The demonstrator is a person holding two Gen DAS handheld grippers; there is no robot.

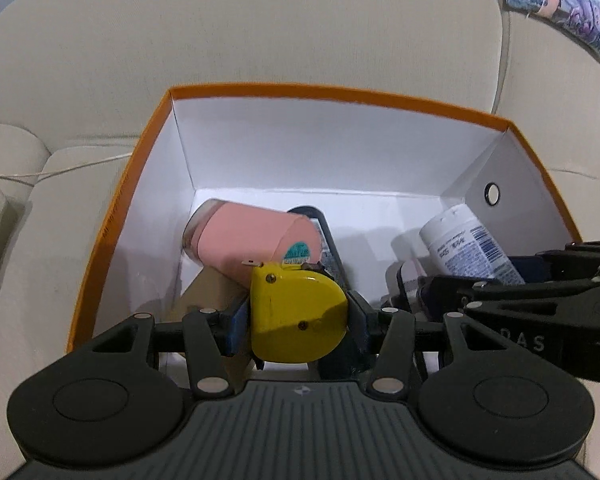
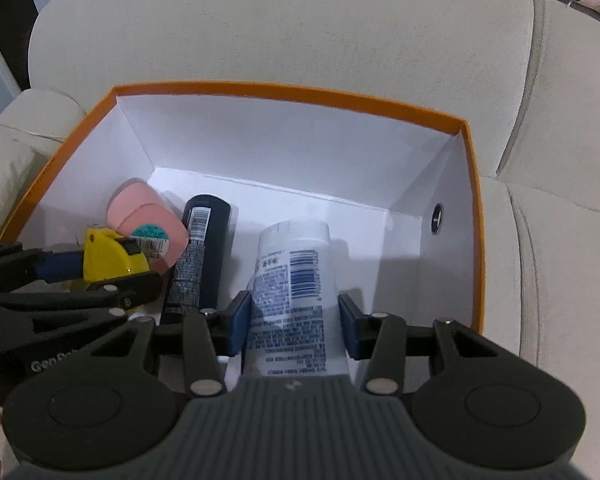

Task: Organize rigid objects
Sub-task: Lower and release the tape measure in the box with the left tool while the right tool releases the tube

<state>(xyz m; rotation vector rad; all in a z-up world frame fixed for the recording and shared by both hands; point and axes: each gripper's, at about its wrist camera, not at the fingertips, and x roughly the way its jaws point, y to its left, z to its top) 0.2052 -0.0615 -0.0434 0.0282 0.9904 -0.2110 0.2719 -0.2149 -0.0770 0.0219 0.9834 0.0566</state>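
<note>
Nearest the lens in the left wrist view, the left gripper (image 1: 298,316) is closed on a yellow tape measure (image 1: 296,314), the blue pads touching its two flat sides, at the lower centre of the frame and just above the floor of the orange box (image 1: 116,216). Behind it, toward the upper left, a pink container (image 1: 248,240) lies on its side, its long axis running left to right, touching the tape measure's top. In my judgement the release depends on this: free floor is only below and left of the pink one.

In the right wrist view the right gripper (image 2: 294,320) is clamped on a white bottle (image 2: 292,280) at the centre, its long axis pointing away from the camera, cap toward the far wall. A dark tube (image 2: 198,252) lies just left of it, nearly parallel. Free floor is to the right, so this hand is nearer to that space
</note>
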